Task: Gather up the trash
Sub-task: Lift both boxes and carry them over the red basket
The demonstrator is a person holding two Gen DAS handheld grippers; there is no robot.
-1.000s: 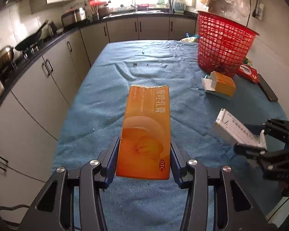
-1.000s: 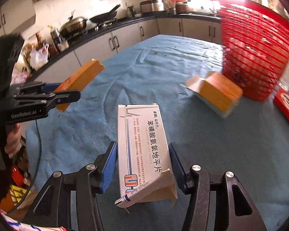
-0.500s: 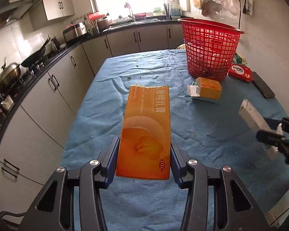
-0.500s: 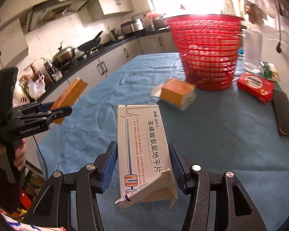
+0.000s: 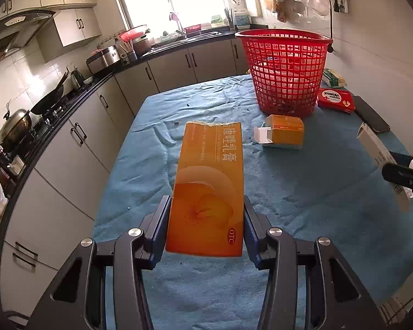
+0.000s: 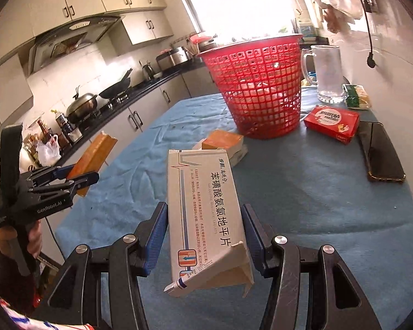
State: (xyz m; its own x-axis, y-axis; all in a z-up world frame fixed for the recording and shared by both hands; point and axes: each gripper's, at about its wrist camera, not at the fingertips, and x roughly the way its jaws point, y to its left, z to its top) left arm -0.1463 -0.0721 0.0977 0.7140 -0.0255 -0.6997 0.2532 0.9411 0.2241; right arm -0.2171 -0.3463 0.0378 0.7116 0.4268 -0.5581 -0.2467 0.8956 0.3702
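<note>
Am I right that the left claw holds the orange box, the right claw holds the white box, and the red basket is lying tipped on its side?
Not quite: the red basket stands upright on the blue cloth, as the left wrist view shows. The left claw does hold the orange box, and the right claw the white box.

A basket (image 5: 285, 68) stands at the table's (image 5: 316, 192) far end; a small box (image 5: 285, 132) lies before it, a packet (image 6: 331, 119) and phone (image 6: 380, 151) to its right.

Both wrist views look along their tongs, sharing the red basket (image 5: 285, 68) ahead.
</note>
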